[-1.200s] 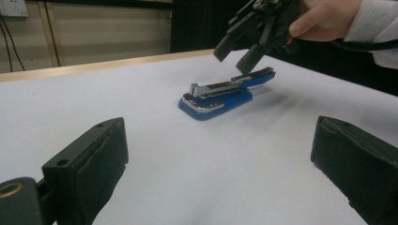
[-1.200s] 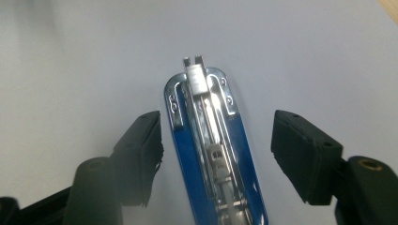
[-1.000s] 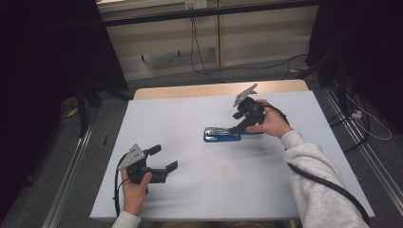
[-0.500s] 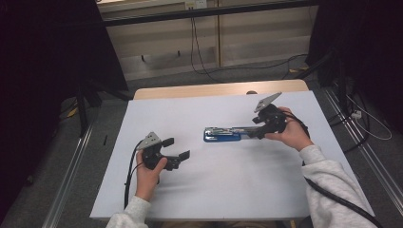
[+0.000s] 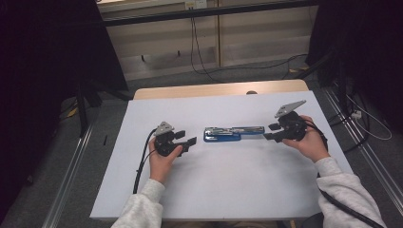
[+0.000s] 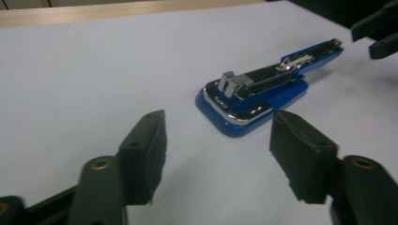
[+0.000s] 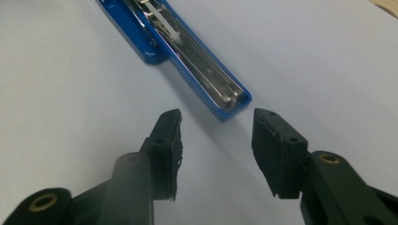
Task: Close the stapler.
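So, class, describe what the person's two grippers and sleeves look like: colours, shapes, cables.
Both the left gripper and right gripper are black, each with two blocky jaws fixed by brass-coloured screws. Each carries a grey three-cornered plate on top and trails a black cable. The person wears light grey sleeves.

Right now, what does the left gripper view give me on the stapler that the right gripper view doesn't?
Left gripper view alone: the blue stapler's wide rear end with its grey block, its whole length, the wooden table edge beyond the white surface, and the right gripper at the stapler's far tip. Right gripper view alone: the narrow front tip close up, just ahead of the open right gripper and apart from it. Both: the open metal staple channel, the white tabletop, open jaws not touching the stapler.
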Demonstrator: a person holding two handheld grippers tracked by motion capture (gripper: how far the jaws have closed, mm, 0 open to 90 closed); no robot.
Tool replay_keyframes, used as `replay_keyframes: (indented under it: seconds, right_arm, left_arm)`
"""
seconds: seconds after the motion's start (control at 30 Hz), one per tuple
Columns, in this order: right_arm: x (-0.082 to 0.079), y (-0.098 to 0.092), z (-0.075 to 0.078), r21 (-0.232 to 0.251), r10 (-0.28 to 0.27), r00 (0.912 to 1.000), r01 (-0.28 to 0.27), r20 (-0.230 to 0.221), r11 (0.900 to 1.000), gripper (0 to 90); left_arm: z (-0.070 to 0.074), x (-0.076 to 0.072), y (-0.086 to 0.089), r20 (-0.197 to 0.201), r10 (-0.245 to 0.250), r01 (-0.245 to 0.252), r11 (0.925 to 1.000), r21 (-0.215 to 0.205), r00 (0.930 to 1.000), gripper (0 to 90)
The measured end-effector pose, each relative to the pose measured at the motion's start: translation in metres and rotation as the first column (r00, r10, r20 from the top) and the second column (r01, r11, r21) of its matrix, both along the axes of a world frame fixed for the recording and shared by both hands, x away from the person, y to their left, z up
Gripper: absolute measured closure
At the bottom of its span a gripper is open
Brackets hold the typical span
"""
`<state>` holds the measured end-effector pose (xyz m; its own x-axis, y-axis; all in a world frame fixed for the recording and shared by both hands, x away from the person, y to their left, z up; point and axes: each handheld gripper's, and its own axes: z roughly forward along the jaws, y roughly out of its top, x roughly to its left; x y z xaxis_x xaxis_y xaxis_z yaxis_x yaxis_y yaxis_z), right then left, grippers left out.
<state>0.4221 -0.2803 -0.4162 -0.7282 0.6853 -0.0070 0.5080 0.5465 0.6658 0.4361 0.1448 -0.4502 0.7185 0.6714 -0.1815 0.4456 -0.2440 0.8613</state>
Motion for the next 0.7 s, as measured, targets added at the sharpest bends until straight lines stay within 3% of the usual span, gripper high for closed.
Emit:
replay_keyframes:
  seconds: [0.1,0.17,0.27,0.3,0.43,0.57,0.7]
  right_arm:
    - [-0.002,-0.006,-0.002,0.005,-0.035,0.9994,0.035,0.004,0.999,56.8]
    - [-0.002,-0.006,-0.003,0.01,-0.035,0.9994,0.035,0.003,0.999,57.7]
    - [-0.003,-0.004,-0.004,-0.019,-0.03,0.9995,0.03,0.003,0.999,60.9]
    - [-0.004,-0.003,-0.005,-0.029,-0.031,0.9995,0.031,0.006,0.999,62.8]
    - [-0.004,-0.005,-0.008,-0.029,-0.036,0.9993,0.036,-0.001,0.999,67.5]
    - [-0.002,-0.006,-0.012,-0.05,-0.062,0.998,0.062,-0.007,0.997,81.1]
    - [0.0,-0.005,-0.013,-0.058,-0.061,0.9981,0.061,0.0,0.996,87.9]
  left_arm:
    - [-0.001,0.005,-0.006,-0.007,0.009,-0.009,0.9999,-0.01,0.9999,50.1]
    - [0.0,0.007,-0.009,-0.012,0.013,-0.013,0.9997,0.021,0.9998,53.5]
    - [0.002,0.011,-0.015,-0.014,0.005,-0.004,0.9989,0.047,0.9999,61.1]
    - [0.003,0.011,-0.017,-0.02,0.017,-0.017,0.9991,0.038,0.9997,65.0]
    - [0.003,0.014,-0.024,-0.026,-0.01,0.012,0.9975,0.07,0.9996,75.2]
    - [0.002,0.015,-0.031,-0.046,-0.057,0.06,0.9963,0.062,0.9973,87.4]
    - [0.0,0.014,-0.037,-0.07,-0.093,0.098,0.9933,0.062,0.9932,90.0]
